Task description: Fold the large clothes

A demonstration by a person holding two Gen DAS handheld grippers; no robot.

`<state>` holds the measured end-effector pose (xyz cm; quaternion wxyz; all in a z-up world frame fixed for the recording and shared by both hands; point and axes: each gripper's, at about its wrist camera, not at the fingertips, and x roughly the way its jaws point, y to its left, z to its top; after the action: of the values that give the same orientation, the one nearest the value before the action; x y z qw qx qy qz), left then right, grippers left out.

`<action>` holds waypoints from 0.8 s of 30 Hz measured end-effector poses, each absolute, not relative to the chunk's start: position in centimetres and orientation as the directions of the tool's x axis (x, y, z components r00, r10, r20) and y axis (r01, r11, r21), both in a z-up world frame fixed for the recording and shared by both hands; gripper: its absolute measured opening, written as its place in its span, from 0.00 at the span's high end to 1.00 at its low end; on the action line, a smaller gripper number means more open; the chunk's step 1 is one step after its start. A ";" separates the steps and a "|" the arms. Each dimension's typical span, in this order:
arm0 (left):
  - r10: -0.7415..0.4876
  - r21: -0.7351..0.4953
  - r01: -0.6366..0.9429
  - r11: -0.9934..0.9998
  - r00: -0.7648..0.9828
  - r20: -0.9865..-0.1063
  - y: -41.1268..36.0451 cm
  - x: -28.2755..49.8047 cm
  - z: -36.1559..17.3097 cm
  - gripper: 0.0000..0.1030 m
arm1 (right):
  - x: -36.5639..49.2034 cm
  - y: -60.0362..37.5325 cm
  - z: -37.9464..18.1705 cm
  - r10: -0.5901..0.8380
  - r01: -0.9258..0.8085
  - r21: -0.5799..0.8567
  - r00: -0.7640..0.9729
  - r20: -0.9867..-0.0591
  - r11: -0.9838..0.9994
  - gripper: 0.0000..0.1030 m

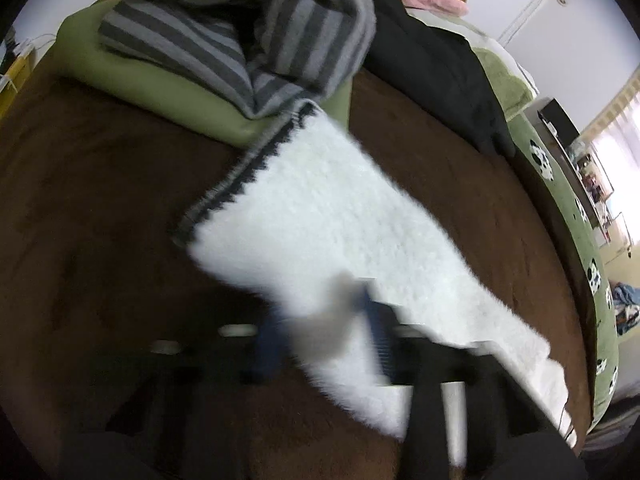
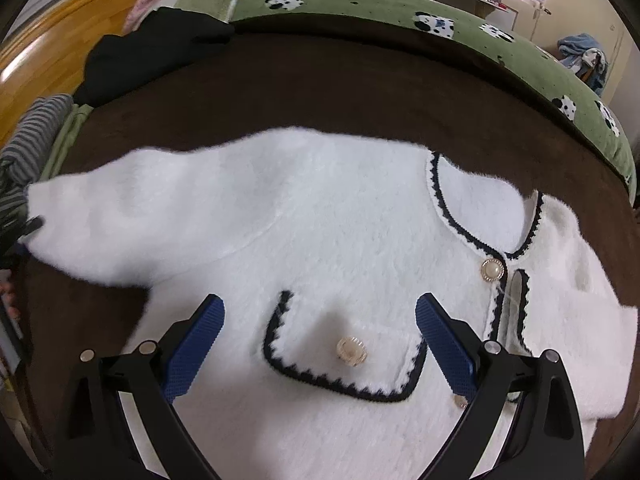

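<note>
A fluffy white cardigan (image 2: 320, 216) with black scalloped trim and pearl buttons lies flat, front up, on a brown blanket (image 2: 340, 84). My right gripper (image 2: 320, 312) is open and empty, hovering over its chest pocket (image 2: 344, 356). In the left wrist view my left gripper (image 1: 320, 320) is shut on the white sleeve (image 1: 336, 224) near its lower part; the view is blurred. The sleeve's black-trimmed cuff (image 1: 236, 180) points up left, and the same sleeve shows at the left in the right wrist view (image 2: 104, 204).
A grey striped garment (image 1: 240, 28) lies on a folded green cloth (image 1: 168, 100) at the far end. A black garment (image 1: 432, 68) lies beyond the blanket. A green cow-print bedspread (image 2: 400, 16) borders the blanket. A wooden headboard (image 2: 68, 36) stands at left.
</note>
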<state>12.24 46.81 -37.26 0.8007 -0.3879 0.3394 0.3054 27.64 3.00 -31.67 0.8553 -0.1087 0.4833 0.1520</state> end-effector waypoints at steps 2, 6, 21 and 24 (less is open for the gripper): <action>0.226 -0.416 -0.742 0.525 0.593 -0.772 46.7 12.3 -37.0 0.84 | 28.5 3.0 -32.2 0.158 -0.352 -0.024 0.479 -0.863 0.936 0.06; 0.210 -0.454 -0.691 0.562 0.650 -0.730 46.3 12.1 -36.1 0.86 | 30.5 3.5 -33.8 0.177 -0.346 0.001 0.477 -0.861 0.938 0.06; 0.154 -0.450 -0.457 0.767 0.812 -0.563 41.2 15.4 -26.5 0.87 | 32.9 5.9 -37.5 0.208 -0.406 0.023 0.418 -0.885 0.914 0.05; 0.093 -0.422 -0.340 0.840 0.857 -0.506 38.0 16.9 -22.6 0.87 | 33.6 5.0 -36.3 0.251 -0.387 0.086 0.399 -0.882 0.918 0.05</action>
<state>16.86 37.95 -22.62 0.9287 -0.2573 0.2404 0.1166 33.63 4.98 -36.26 0.8338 -0.0662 0.5136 0.1913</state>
